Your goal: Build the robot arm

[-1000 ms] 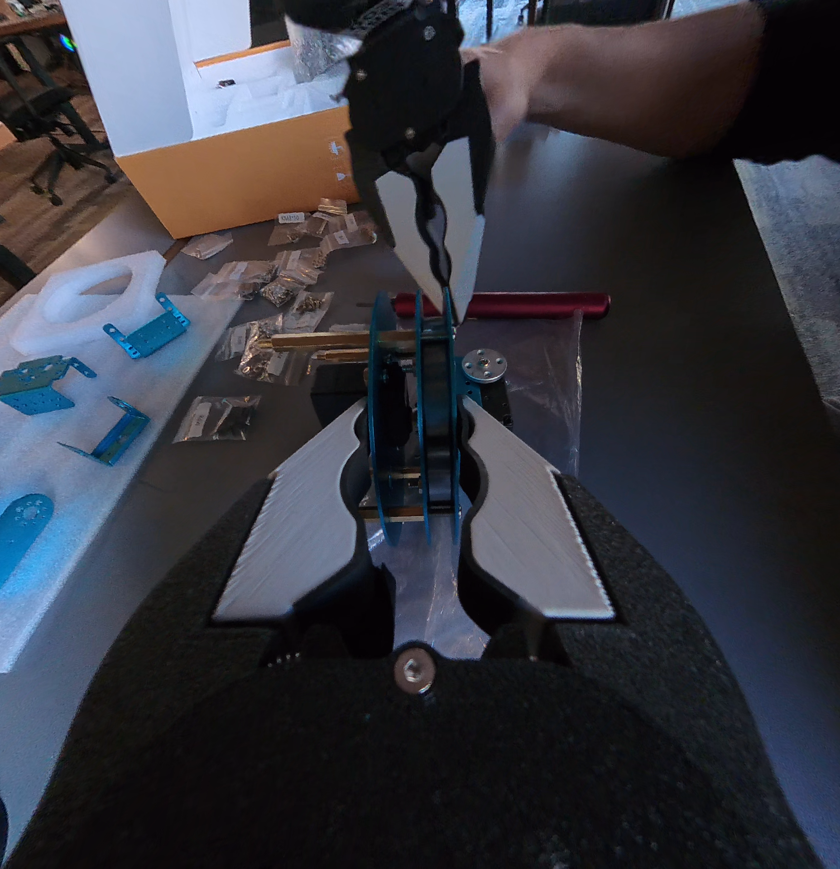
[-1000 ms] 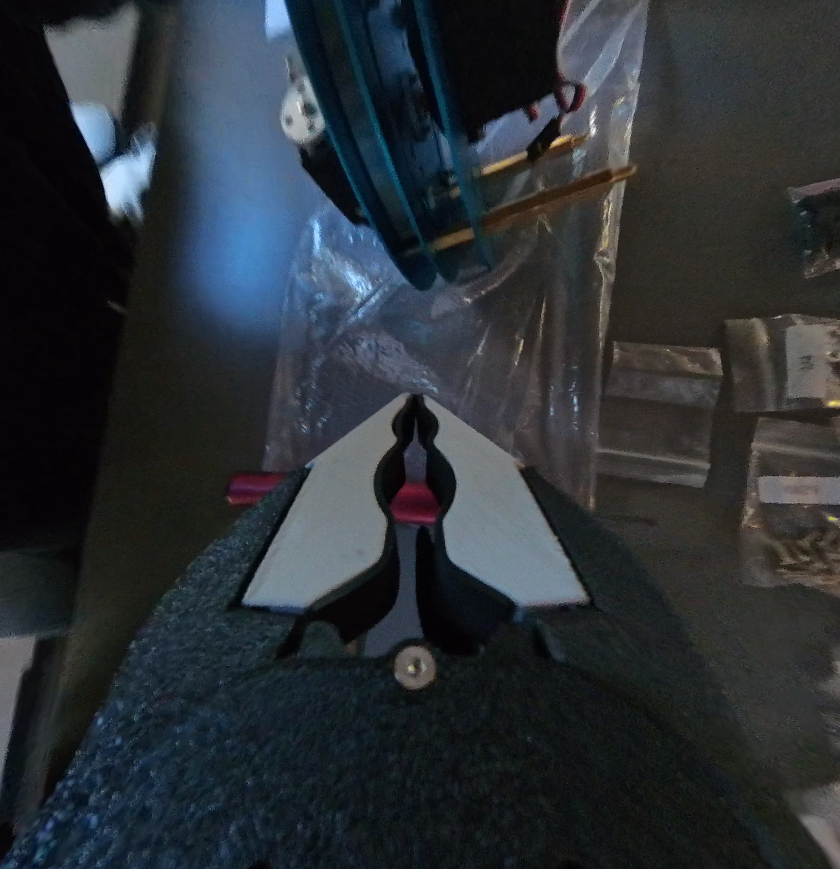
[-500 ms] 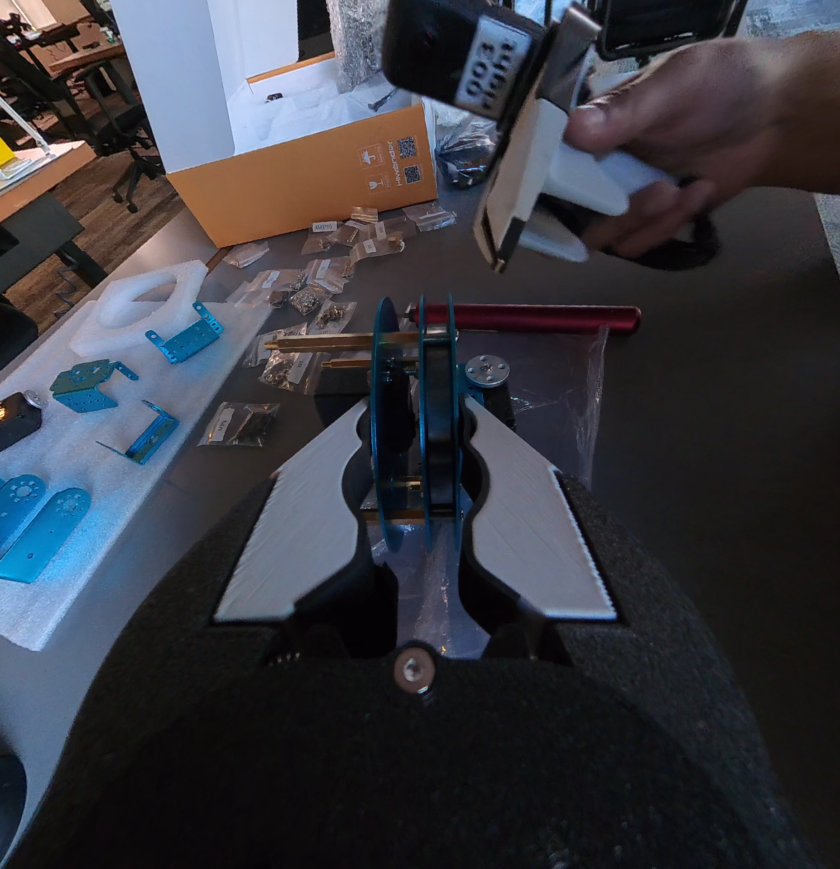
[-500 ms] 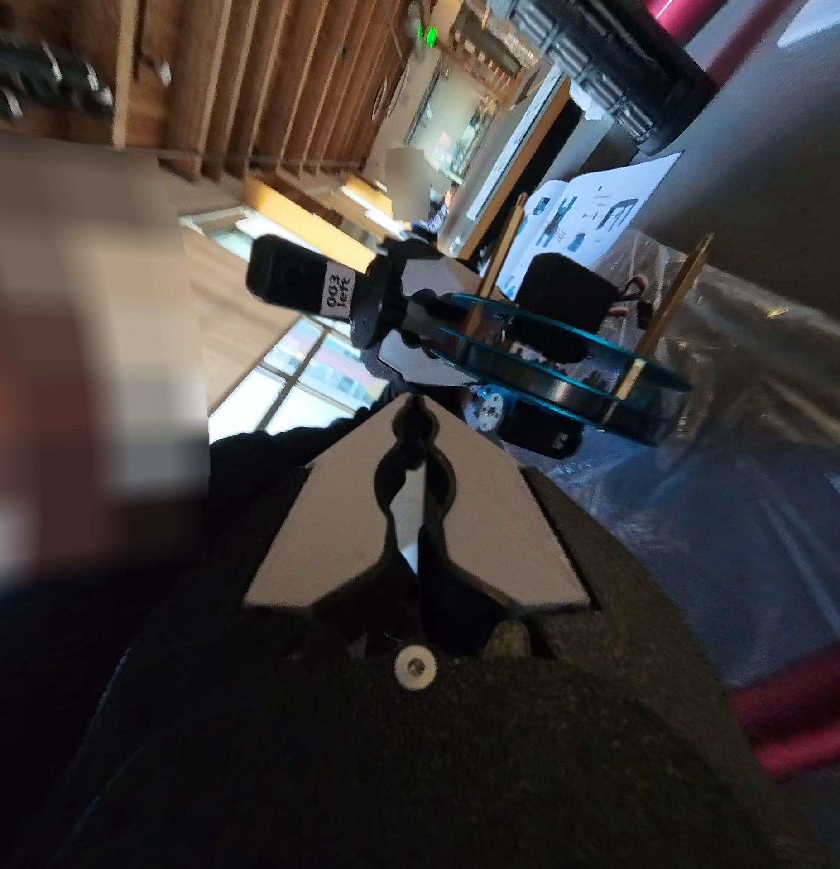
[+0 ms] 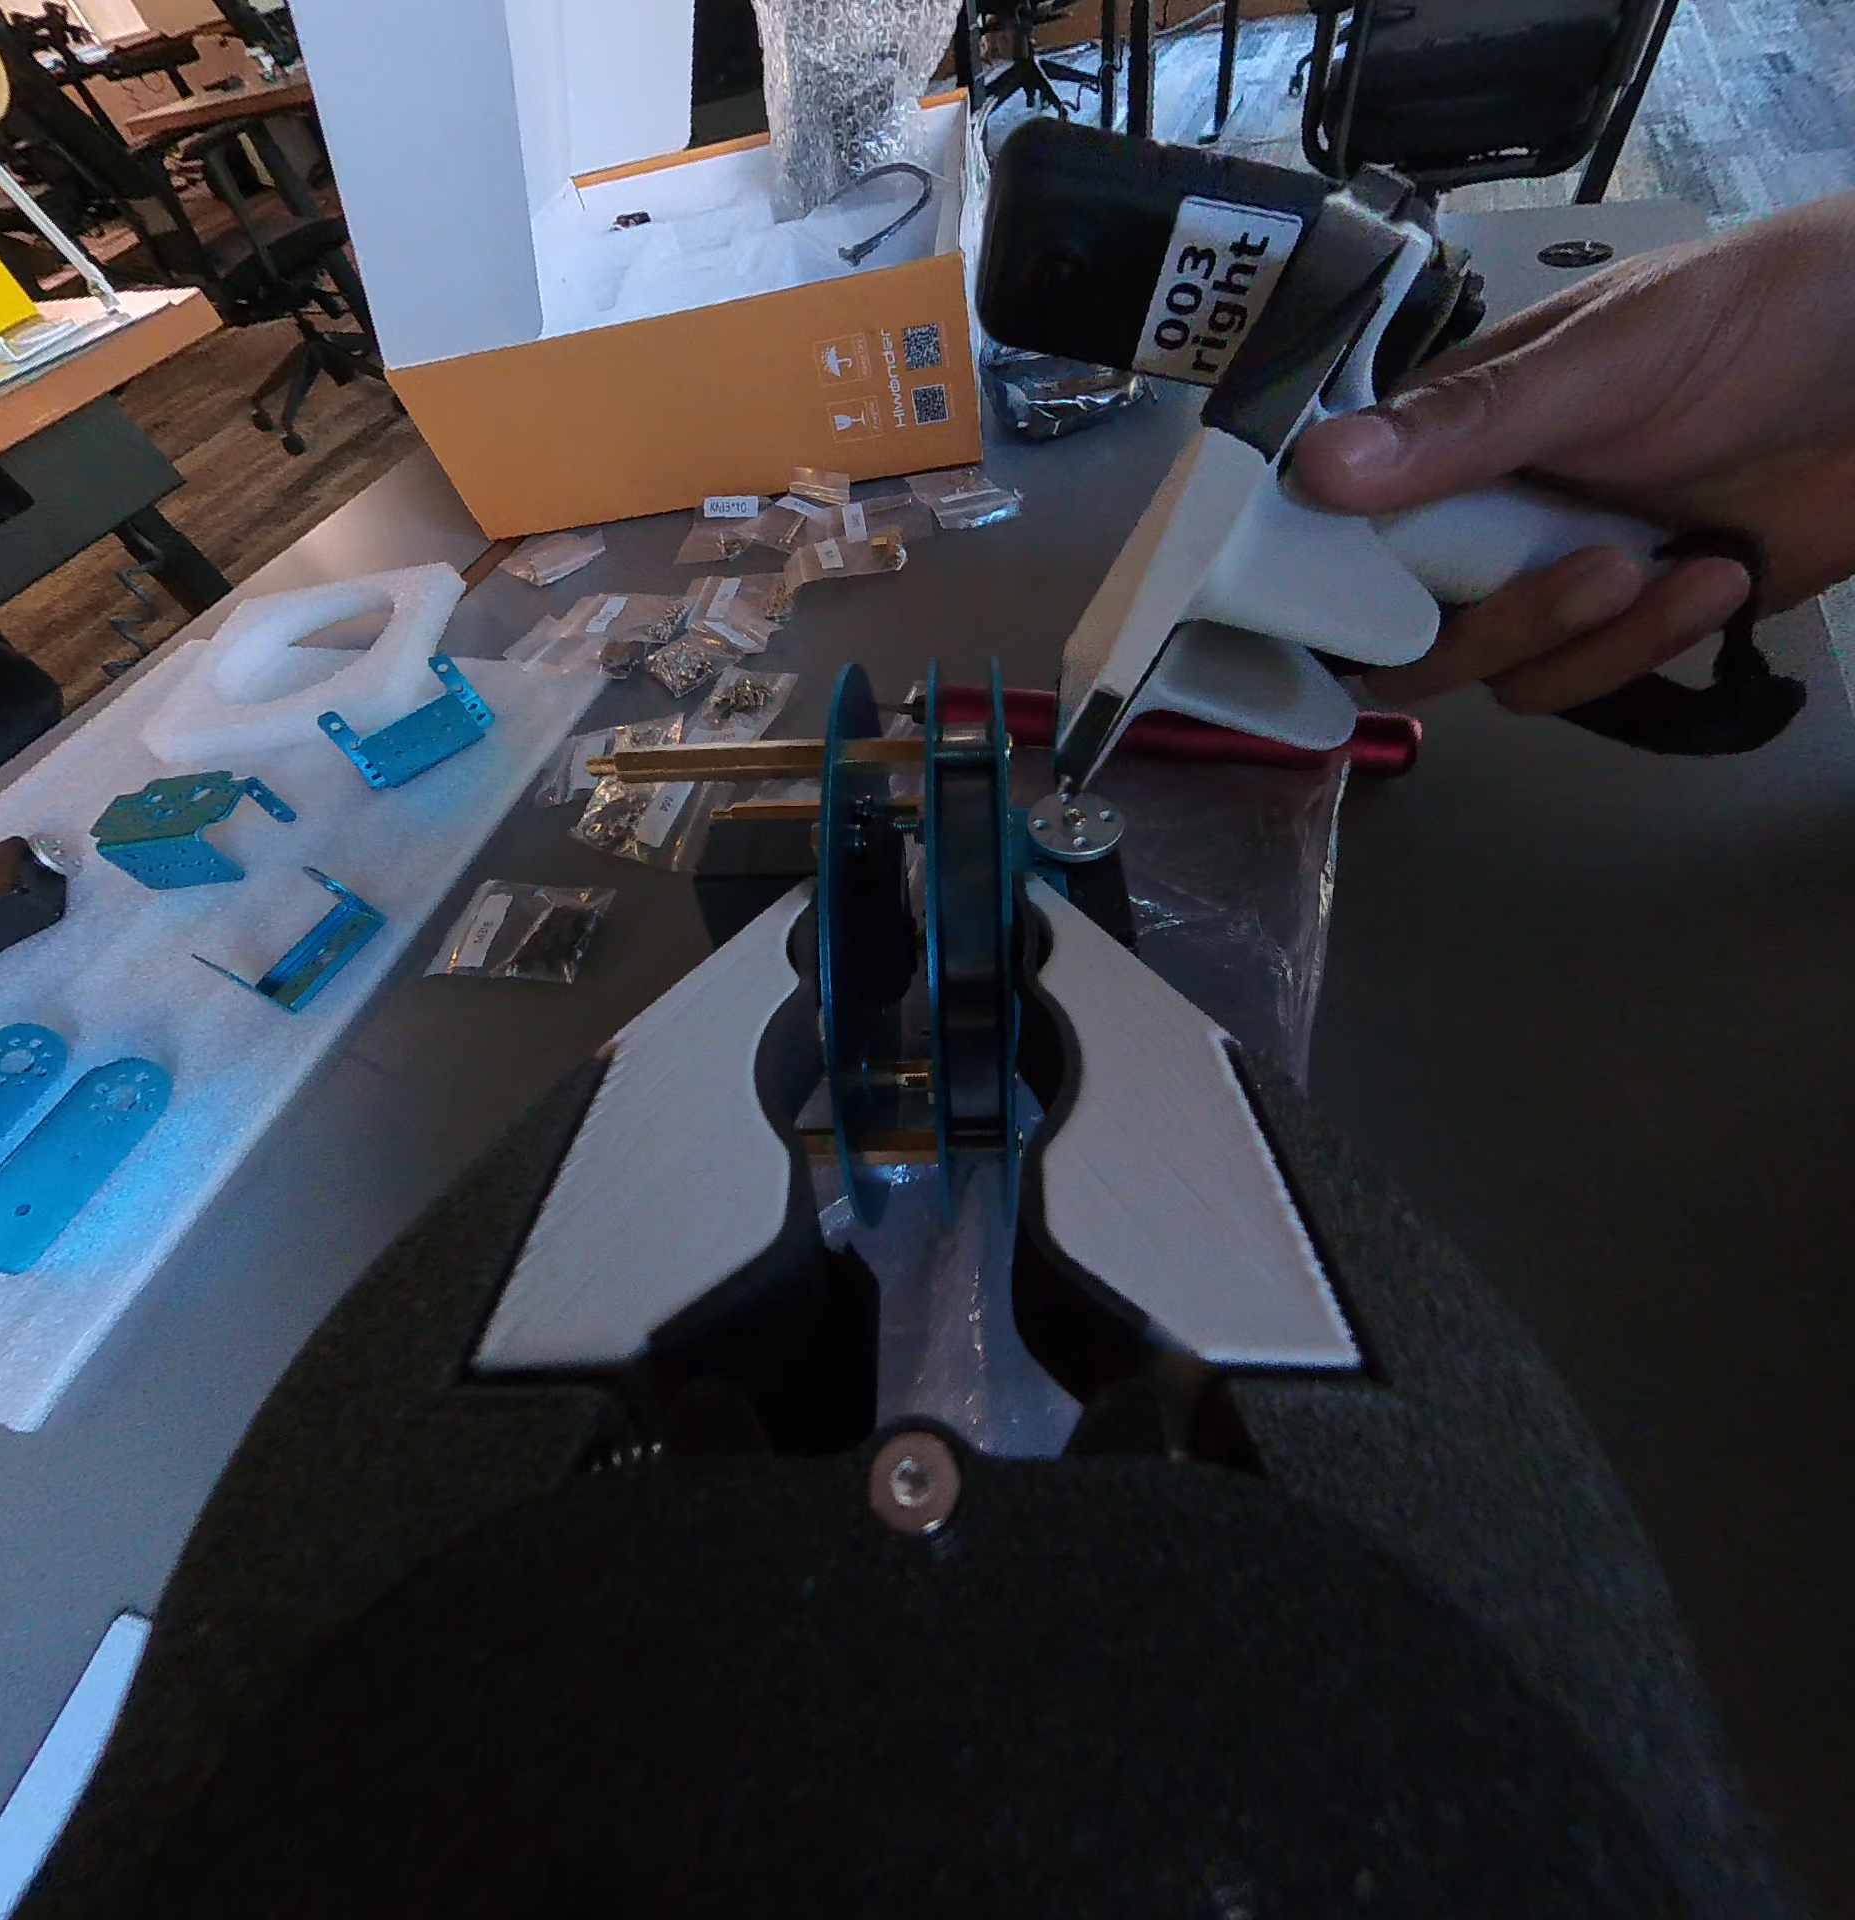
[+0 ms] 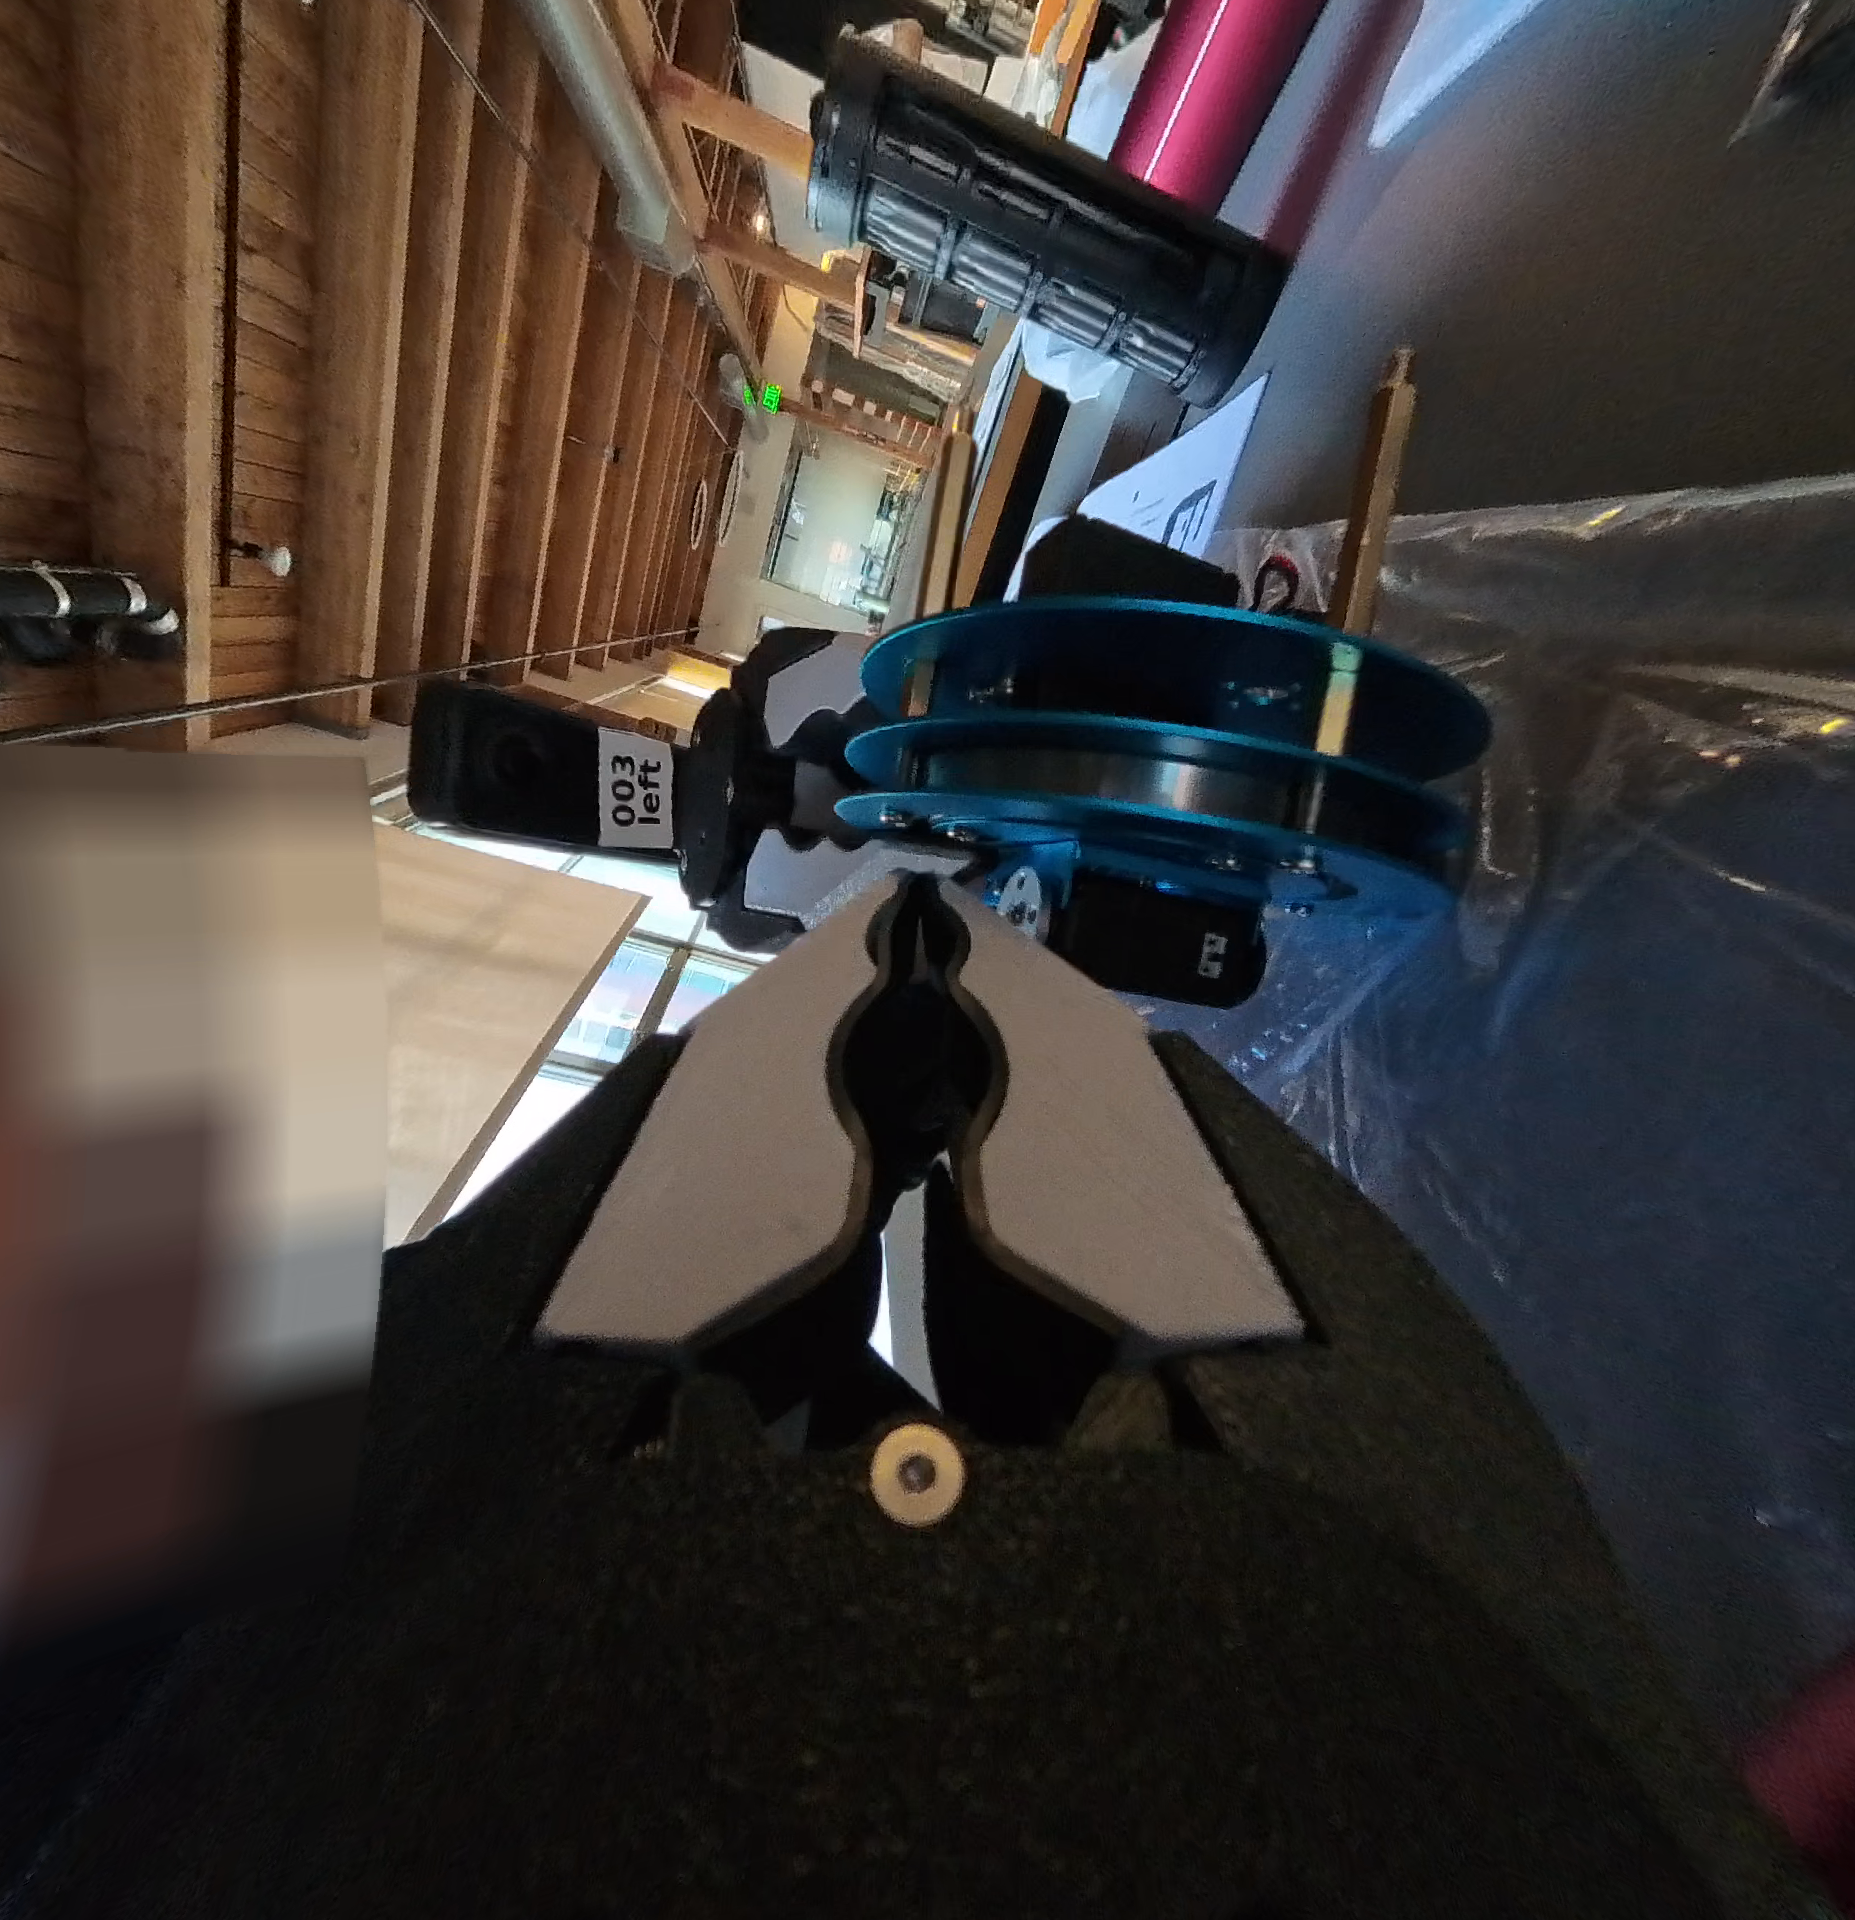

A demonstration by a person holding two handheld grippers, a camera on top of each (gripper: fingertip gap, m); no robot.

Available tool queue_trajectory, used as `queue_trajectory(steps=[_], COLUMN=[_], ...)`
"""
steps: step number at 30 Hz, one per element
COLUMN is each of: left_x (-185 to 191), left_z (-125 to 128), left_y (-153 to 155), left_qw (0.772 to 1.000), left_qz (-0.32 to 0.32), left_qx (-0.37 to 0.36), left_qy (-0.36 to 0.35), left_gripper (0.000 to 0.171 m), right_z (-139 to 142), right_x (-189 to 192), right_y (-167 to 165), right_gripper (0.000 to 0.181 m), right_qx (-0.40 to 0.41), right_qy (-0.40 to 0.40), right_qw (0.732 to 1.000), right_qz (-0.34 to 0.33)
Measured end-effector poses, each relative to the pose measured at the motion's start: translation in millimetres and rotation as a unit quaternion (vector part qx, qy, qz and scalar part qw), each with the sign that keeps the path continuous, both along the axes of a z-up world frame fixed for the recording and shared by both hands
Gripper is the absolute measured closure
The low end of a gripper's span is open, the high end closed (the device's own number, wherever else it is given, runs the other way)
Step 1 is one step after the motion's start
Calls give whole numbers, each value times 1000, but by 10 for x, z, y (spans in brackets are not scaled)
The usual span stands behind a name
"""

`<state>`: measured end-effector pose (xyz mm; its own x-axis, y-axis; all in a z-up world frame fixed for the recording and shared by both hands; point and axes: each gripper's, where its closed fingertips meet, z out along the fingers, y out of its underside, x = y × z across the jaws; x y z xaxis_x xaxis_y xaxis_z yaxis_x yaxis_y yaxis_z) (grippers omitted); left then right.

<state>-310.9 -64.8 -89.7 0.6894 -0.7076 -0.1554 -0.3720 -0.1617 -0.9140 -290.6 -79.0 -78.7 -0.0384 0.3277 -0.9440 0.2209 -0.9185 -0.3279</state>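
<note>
Right gripper (image 5: 1070,750) descended, tips now touching servo horn (image 5: 1076,829).

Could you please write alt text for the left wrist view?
The left gripper grips a blue disc assembly on edge. The right gripper, in a hand, touches its shut fingers to the silver servo horn.

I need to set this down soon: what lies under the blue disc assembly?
A clear plastic bag lies on the dark table beneath the blue disc assembly in the left gripper; anything under the bag is hidden.
</note>
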Motion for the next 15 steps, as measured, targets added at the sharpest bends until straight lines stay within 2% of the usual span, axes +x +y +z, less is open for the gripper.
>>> queue_trajectory(steps=[7, 15], left_x=[6, 65], left_z=[1, 8], left_y=[6, -12], left_qw=[1000, 999], left_qz=[4, 12], left_qx=[1, 20], left_qy=[-2, 21], left_gripper=[139, 139], right_z=[-74, -139], right_x=[-78, -39], right_y=[-8, -11], right_gripper=[181, 181], right_qx=[6, 57], right_qy=[-40, -129], right_qw=[999, 990], right_qz=[-5, 10])
